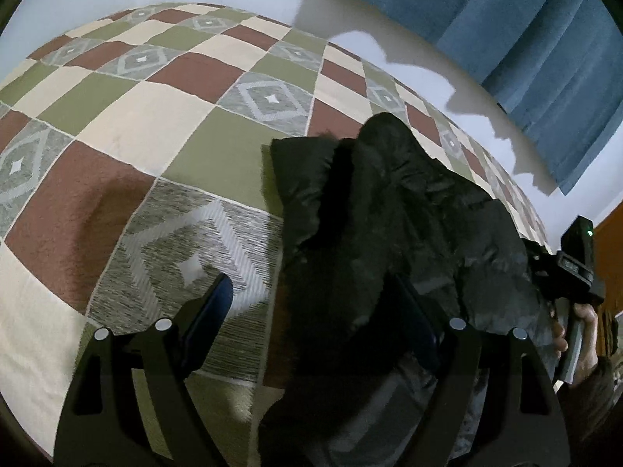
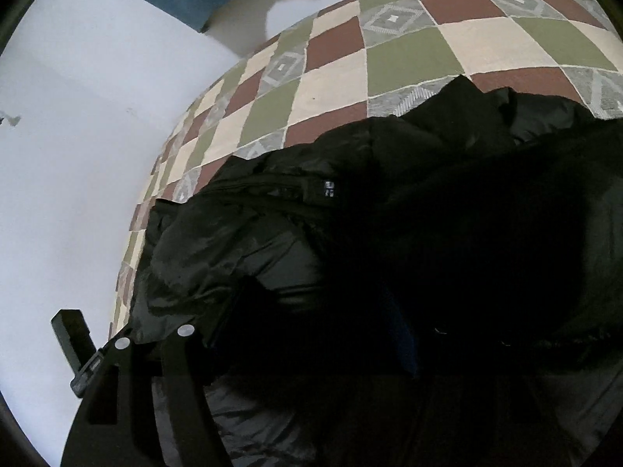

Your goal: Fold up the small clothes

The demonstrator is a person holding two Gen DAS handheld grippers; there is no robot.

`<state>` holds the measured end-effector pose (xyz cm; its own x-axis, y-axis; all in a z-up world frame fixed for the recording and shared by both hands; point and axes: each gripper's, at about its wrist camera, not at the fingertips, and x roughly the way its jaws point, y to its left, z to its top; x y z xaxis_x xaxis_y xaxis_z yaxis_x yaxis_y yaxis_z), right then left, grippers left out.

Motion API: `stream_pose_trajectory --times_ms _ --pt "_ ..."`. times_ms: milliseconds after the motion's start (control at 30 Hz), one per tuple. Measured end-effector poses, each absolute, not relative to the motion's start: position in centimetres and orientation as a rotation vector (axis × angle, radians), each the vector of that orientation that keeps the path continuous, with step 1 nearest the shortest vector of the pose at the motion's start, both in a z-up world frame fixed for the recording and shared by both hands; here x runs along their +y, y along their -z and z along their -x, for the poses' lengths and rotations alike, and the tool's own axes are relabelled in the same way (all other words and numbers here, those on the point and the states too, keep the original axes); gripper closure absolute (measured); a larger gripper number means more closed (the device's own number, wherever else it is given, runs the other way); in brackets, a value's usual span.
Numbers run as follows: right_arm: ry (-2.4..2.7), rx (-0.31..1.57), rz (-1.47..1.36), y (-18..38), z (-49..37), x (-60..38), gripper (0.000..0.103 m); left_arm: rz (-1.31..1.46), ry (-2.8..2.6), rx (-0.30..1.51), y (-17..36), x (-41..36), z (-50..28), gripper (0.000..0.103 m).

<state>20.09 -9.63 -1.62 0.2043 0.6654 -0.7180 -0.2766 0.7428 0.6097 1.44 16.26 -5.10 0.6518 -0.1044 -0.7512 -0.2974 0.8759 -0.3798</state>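
A black padded jacket (image 1: 389, 210) lies crumpled on a checkered bedspread (image 1: 163, 116). My left gripper (image 1: 315, 311) is open; its left finger (image 1: 212, 311) is over the bedspread and its right finger (image 1: 416, 323) lies against the jacket's edge. The jacket fills the right wrist view (image 2: 350, 233) and drapes over my right gripper (image 2: 311, 350); its fingers are hidden in the dark fabric. The right gripper's body (image 1: 576, 268), held in a hand, shows at the jacket's right side in the left wrist view.
The bedspread (image 2: 409, 58) has green, red, cream and grey diamond squares. A white wall (image 2: 78, 155) borders the bed. A blue curtain (image 1: 525, 39) hangs behind it. A wooden surface (image 1: 611, 241) shows at far right.
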Motion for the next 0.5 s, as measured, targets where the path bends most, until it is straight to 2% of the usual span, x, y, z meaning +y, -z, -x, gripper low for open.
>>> stream_pose_trajectory --times_ms 133,333,500 --pt "-0.680 1.128 -0.481 -0.7 -18.6 -12.5 0.035 0.501 -0.102 0.864 4.9 16.5 -1.0 0.021" --pt "-0.772 1.049 -0.466 -3.9 -12.4 -15.6 0.034 0.510 -0.094 0.863 4.8 16.9 -0.8 0.021" --pt "-0.737 1.150 -0.411 0.6 -11.3 -14.5 0.034 0.521 -0.087 0.885 5.4 17.1 -1.4 0.018"
